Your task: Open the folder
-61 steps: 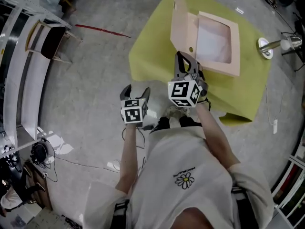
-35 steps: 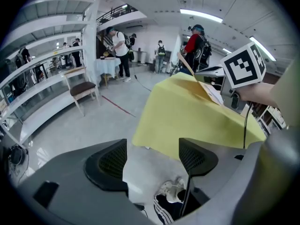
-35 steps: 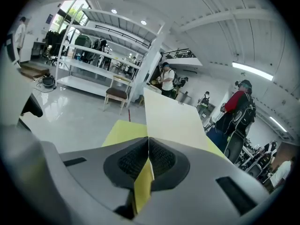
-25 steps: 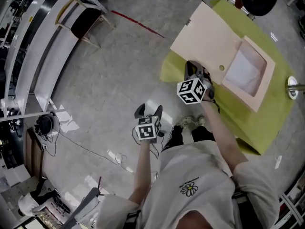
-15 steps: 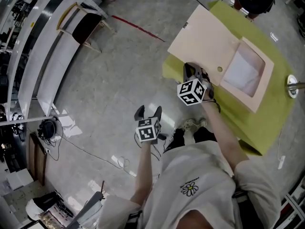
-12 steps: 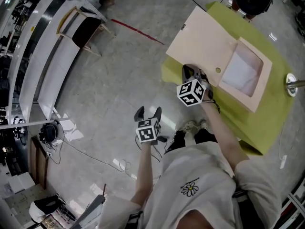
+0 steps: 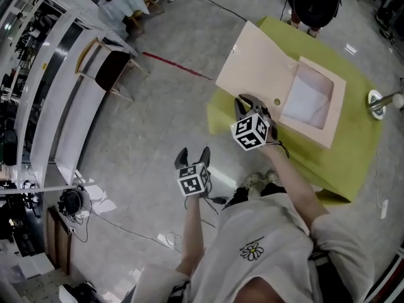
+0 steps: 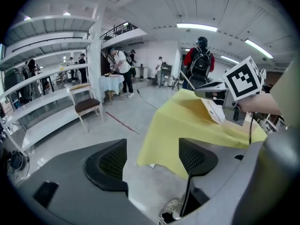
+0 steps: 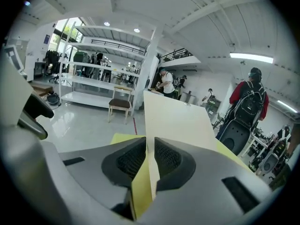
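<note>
**Right tongs clenched on the folder's cover, left tongs idle**

Grey polished floor (image 7: 145, 125) fills most of the head view, with a worktop (image 7: 344, 163) under a yellow-green cloth at the upper right. On the cloth lies the pale folder (image 7: 315, 128), a white sheet (image 7: 306, 100) showing in its shallow back half. Its cover (image 7: 255, 62) stands tilted up off that half, reaching out over the worktop's left edge.

The right tongs (image 7: 243, 103) are closed on the cover's near edge. In the right gripper view the two dark pads sit nearly together at the right tongs (image 9: 149, 156) with the cover (image 9: 173, 118) nipped edge-on between them, rising away as a broad cream plane. A yellow wedge below the pads is probably the cloth, though the angle makes that hard to confirm.

The left tongs (image 7: 194, 153) hang over bare floor, well apart from the worktop. In the left gripper view the left tongs (image 8: 152, 161) stand wide apart with nothing between the pads.

From the head, the marker cube hides the exact spot of the grip. The cloth covers whatever bears the worktop, and the raised cover screens what lies beneath it. A round metal object (image 7: 375, 100) at the right edge is cut off and cannot be identified.
</note>
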{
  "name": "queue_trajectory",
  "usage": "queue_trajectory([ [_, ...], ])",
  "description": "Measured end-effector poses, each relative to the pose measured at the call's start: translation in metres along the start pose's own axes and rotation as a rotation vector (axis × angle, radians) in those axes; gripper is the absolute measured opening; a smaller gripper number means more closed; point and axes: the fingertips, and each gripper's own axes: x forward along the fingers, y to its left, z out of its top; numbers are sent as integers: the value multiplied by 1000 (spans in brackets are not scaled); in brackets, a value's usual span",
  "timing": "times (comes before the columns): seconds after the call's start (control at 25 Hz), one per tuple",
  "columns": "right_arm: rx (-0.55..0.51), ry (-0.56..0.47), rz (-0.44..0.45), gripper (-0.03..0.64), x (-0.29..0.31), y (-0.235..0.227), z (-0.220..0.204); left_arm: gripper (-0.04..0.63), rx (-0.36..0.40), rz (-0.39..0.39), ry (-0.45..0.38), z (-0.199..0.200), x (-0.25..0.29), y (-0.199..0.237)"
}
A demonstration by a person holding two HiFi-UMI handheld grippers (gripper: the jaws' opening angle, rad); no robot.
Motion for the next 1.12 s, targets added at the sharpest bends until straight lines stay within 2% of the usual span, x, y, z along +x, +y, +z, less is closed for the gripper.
queue_trajectory([
  [0.16, 42, -59, -33, 78, -20, -16, 19, 357, 30, -32, -36, 18, 0, -10],
  [0.28, 40, -73, -42, 74, -27, -23, 24, 357, 56, -59, -55, 28, 4, -24],
  [0.48, -28, -26, -25, 55, -13, -13, 17, 357, 86, -91, -62, 33, 5, -42],
  [0.64, -53, 31, 27, 51, 4, -6, 9, 357, 71, -79, -47, 25, -1, -43],
  [0.8, -104, 152, 124, 49, 37, 14, -8, 357, 30, -43, -21, 8, -7, -26],
  [0.96, -113, 266, 208, 52, 67, 30, -30, 357, -12, -4, 6, -11, -11, -8],
  [1.12, -106, 336, 269, 54, 83, 33, -48, 357, -38, 24, 23, -24, -9, 0],
])
